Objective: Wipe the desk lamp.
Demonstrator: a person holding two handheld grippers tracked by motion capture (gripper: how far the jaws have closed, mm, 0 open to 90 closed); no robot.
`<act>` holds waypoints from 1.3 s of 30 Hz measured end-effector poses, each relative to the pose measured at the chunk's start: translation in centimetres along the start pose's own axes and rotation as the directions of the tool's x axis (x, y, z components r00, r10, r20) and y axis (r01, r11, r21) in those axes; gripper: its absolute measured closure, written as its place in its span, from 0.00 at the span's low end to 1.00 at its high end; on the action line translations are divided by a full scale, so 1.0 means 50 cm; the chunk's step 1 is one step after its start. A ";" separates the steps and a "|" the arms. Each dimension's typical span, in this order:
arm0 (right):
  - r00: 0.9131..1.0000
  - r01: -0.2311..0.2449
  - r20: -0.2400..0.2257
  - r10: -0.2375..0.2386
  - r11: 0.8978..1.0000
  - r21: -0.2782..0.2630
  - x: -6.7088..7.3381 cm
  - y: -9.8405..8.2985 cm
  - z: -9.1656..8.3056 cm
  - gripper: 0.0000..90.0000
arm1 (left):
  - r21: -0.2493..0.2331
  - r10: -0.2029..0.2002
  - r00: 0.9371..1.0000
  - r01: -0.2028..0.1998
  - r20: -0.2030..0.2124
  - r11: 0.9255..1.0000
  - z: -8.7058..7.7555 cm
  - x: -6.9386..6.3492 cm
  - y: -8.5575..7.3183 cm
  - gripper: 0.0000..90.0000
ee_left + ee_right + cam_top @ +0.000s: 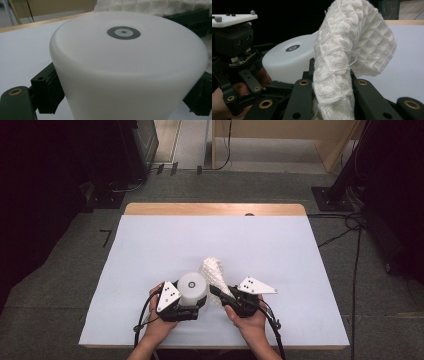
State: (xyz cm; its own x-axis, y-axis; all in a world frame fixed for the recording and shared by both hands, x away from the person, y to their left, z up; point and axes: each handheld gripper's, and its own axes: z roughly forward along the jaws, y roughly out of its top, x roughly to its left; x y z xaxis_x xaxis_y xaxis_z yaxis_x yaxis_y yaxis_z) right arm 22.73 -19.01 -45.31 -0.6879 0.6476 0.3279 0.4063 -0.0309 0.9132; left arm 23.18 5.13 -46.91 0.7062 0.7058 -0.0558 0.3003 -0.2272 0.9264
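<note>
Both grippers gripping, cup and cloth side by side

The left gripper (pixel 192 306) clamps its jaws on the sides of an upturned white cup (pixel 130 67); the right gripper (pixel 220 295) pinches a white waffle-weave cloth (pixel 347 57) that stands up just beside the cup, near the front of the white-covered table (pixel 150 250).

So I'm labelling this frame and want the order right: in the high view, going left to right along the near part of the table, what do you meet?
Left gripper → white cup, upside down between its jaws → white waffle cloth → right gripper, shut on the cloth.
</note>
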 end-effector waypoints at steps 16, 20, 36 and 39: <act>0.985 -0.033 0.170 0.027 0.999 0.033 -0.031 -0.015 -0.002 0.87 | 0.001 -0.048 0.989 0.049 -0.136 0.999 0.006 -0.041 -0.001 0.08; 0.988 -0.035 0.155 0.023 0.997 0.071 -0.031 -0.022 0.009 0.87 | 0.005 -0.028 0.989 0.029 -0.144 1.000 0.006 -0.044 0.000 0.09; 1.000 -0.023 0.021 0.022 0.998 0.050 -0.004 -0.018 0.016 0.87 | -0.012 0.008 1.000 -0.008 -0.012 1.000 -0.011 -0.023 0.013 0.09; 1.000 -0.003 0.003 0.003 1.000 -0.002 0.005 0.001 -0.001 0.87 | -0.013 0.015 1.000 -0.015 -0.010 1.000 -0.010 -0.022 0.012 0.09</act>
State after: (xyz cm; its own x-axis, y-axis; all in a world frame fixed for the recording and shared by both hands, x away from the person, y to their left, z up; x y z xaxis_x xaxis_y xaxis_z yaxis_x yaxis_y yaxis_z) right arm 22.55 -18.89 -45.16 -0.6846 0.6498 0.3301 0.4073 -0.0346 0.9127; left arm 22.26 4.56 -46.08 0.7042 0.7090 -0.0386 0.2818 -0.2292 0.9317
